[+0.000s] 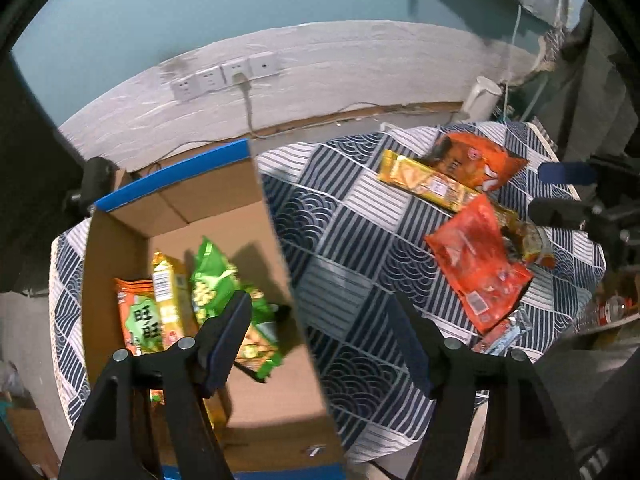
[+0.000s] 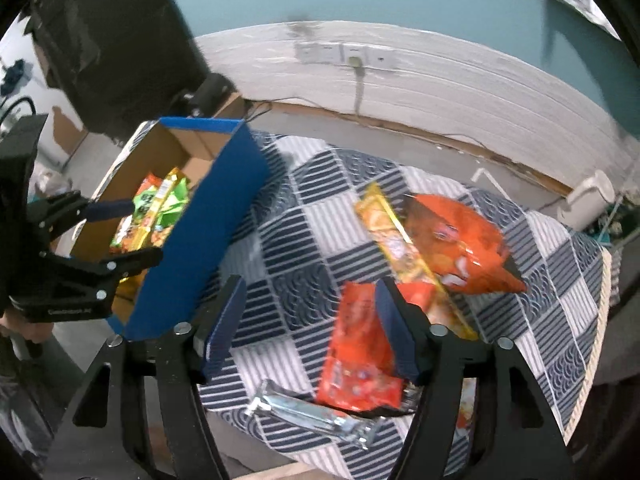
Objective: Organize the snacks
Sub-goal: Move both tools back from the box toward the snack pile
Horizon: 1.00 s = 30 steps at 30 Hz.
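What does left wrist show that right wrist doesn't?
Left wrist only: the box floor with the green snack bag lying loose, and the right gripper at the frame's right edge. Right wrist only: the silver wrapper whole, and the left gripper over the box. Both: cardboard box, red packet, orange bag.

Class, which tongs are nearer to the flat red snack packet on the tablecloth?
Right. The right tongs hang open just over the red packet, while the left tongs are open over the cardboard box, off to its side.
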{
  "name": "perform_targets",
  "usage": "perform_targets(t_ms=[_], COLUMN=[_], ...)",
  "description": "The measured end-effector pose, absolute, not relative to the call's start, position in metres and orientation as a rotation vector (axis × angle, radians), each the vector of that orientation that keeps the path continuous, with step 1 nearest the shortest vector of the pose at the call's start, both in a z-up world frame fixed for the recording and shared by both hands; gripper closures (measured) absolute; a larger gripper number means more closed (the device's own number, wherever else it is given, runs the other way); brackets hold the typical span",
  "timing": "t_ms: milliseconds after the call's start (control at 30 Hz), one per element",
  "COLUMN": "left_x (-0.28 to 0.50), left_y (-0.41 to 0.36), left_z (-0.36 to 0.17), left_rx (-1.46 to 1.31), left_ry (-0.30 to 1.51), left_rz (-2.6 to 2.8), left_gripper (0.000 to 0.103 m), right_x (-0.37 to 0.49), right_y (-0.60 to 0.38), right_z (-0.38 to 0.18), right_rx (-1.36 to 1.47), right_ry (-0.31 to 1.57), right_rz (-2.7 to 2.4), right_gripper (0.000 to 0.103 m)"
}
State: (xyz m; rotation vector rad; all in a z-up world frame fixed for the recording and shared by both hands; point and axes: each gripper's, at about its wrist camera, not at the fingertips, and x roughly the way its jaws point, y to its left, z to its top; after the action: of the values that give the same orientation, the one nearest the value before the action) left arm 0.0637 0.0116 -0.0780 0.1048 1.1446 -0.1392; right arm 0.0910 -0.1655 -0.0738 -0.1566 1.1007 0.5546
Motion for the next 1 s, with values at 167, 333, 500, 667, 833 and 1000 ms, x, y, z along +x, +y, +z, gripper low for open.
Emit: perform_targets(t_ms=[167, 333, 500, 667, 833, 1000], left_x=[0.067, 0.068, 0.070, 0.074, 0.080, 0.086], left_y=[-0.010, -0.027, -0.045, -0.059, -0.068, -0.075], left_z=[-0.083, -0.087, -0.092, -0.100, -0.108, -0.119], left_rx=[0.116, 0.114, 0.124, 0.115, 0.107, 0.127], left_ry=[1.167, 1.186, 1.200, 1.226, 1.236, 1.245], left_rz=[-0.166, -0.192, -0.214, -0.226, -0.215, -0.209], left_gripper=[0.031, 0.029, 0.027, 0.027, 0.027, 0.027], right_x=[0.094, 0.096, 0.097, 0.098, 0.098, 0.100], right_y=[-0.197, -0.229, -0.255, -0.275, -0.287, -0.295], right_z=[-0.071, -0.074, -0.081, -0.093, -0.107, -0.123], right_rx=[-0.121, -0.081, -0.069, -0.062, -0.053, -0.056], right_ry=[1.097, 1.099, 1.114, 1.137, 1.165, 1.198], right_rz=[0.505, 0.461, 0.414, 0.369, 0.343, 0.322], right_gripper=[0.034, 0.034, 0.034, 0.032, 0.032, 0.032])
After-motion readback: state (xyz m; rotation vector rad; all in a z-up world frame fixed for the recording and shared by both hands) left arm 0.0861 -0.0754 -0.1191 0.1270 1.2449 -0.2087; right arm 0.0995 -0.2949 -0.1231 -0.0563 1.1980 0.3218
